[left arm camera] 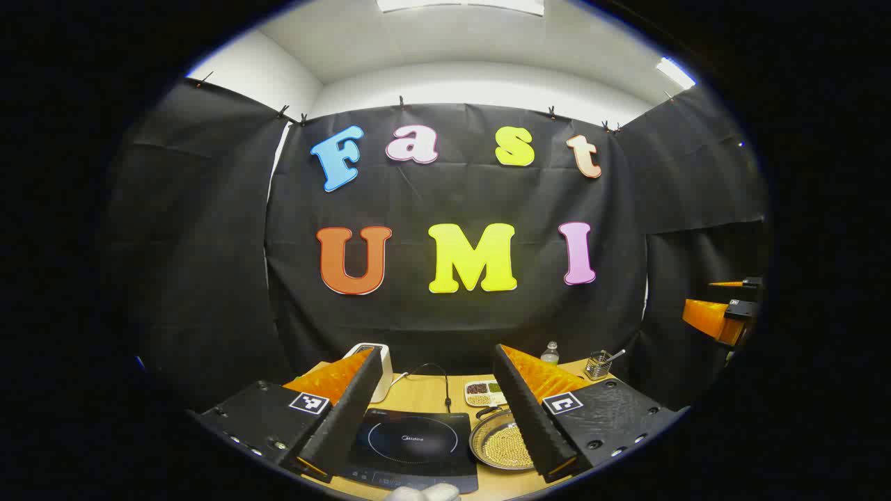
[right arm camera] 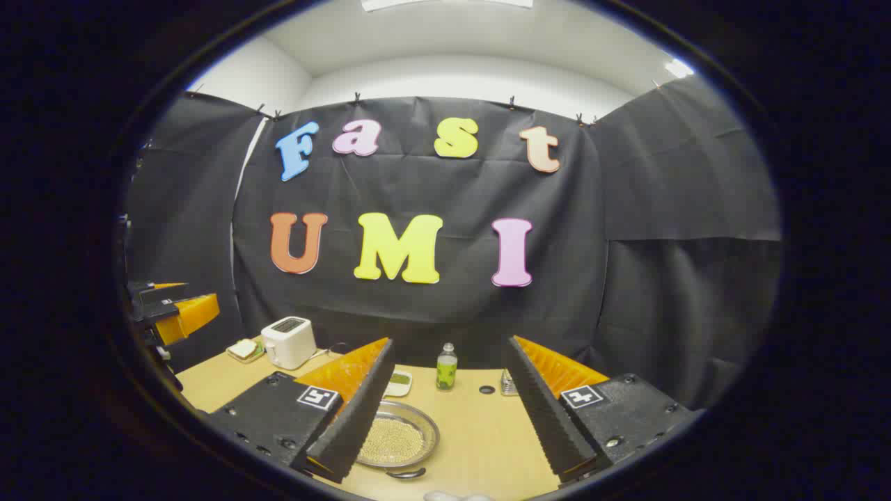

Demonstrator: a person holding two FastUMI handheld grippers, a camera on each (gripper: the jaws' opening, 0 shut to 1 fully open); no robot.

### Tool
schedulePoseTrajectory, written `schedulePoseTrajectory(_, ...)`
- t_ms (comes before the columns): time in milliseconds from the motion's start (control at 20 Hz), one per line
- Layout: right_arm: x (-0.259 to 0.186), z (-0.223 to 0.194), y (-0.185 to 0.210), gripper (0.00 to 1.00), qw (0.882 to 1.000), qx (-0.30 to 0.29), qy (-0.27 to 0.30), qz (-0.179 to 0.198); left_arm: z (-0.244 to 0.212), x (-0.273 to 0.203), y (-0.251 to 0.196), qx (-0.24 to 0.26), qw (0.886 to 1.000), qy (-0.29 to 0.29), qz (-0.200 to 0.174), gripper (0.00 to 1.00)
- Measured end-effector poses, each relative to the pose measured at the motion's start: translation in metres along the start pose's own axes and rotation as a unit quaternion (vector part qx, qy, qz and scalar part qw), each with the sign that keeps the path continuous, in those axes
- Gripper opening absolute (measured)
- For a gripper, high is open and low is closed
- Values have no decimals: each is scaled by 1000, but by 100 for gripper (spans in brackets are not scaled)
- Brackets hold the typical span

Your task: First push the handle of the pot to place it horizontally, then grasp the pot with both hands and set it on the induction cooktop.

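- In the left gripper view, the left tool [left arm camera: 438, 417] hangs above the desk [left arm camera: 424, 393] with its two fingers spread wide and nothing between them.
- Between those fingers, at 6 o'clock in the view, the induction cooktop [left arm camera: 412, 445] lies flat on the desk, with nothing on its glass top.
- Just beside the cooktop, at its 3 o'clock, sits the pot [left arm camera: 502, 445], a shallow metal pan filled with small pale beads; the tool's right-hand finger hides part of it.
- The pot's handle [left arm camera: 489, 410] shows as a dark curved piece at the pot's far rim, about 11 o'clock from the pot's middle.
- Beyond the pot a divided dish [left arm camera: 484, 394] holds dark and green fillings; farther back stand a small bottle [left arm camera: 550, 353] and a wire holder [left arm camera: 597, 364] with utensils.
- A white toaster [left arm camera: 379, 369] stands at 11 o'clock from the cooktop, its cord trailing across the desk.
- The right tool [right arm camera: 445, 410] is likewise released, fingers wide apart, holding nothing.
- In the right gripper view the pot lies at 7 o'clock, partly under the left-hand finger.
- At the far 9 o'clock edge of that view the left tool appears again.
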State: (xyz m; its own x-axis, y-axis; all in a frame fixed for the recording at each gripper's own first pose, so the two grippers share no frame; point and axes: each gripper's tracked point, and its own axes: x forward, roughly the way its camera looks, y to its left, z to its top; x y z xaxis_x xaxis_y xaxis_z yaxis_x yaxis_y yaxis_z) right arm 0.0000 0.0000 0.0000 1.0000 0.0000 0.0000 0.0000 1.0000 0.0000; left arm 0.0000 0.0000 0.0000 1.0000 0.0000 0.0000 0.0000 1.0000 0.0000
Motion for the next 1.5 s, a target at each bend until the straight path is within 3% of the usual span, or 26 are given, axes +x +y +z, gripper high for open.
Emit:
schedulePoseTrajectory(600, 4, -5, 18, 97, 999, -16, 10, 30, -6, -14, 2, 6, 1000, -2, 9, 95)
schedulePoseTrajectory(800, 8, -25, 26, 97, 998, -7, 49, 45, -9, -16, 1, 10, 1000, -4, 6, 95)
schedulePoseTrajectory(900, 10, -39, 39, 94, 994, -9, 81, 70, -10, -18, 2, 9, 1000, -3, 8, 95)
schedulePoseTrajectory(950, 11, -50, 49, 77, 991, -7, 102, 92, -12, -20, 4, 9, 1000, -3, 10, 95)
schedulePoseTrajectory(1050, 9, -73, 68, 53, 980, 1, 143, 137, -15, -23, 7, 7, 1000, 0, 13, 95)
schedulePoseTrajectory(1100, 10, -86, 76, 51, 976, 3, 160, 149, -16, -24, 10, 7, 1000, 2, 15, 95)
schedulePoseTrajectory(1200, 12, -122, 80, 25, 966, 2, 203, 159, -22, -25, 16, 9, 1000, 7, 22, 95)
schedulePoseTrajectory(1250, 13, -140, 86, 17, 960, 5, 226, 167, -26, -26, 17, 9, 1000, 10, 25, 95)
schedulePoseTrajectory(1300, 13, -157, 93, 13, 953, 10, 248, 175, -29, -27, 19, 8, 1000, 12, 27, 95)
schedulePoseTrajectory(1350, 12, -175, 97, 2, 946, 13, 269, 181, -30, -28, 21, 8, 999, 14, 30, 95)
schedulePoseTrajectory(1400, 11, -191, 98, 6, 940, 13, 288, 183, -33, -29, 25, 9, 999, 17, 35, 95)
schedulePoseTrajectory(1500, 11, -223, 102, 4, 929, 5, 322, 181, -39, -31, 28, 10, 999, 23, 39, 95)
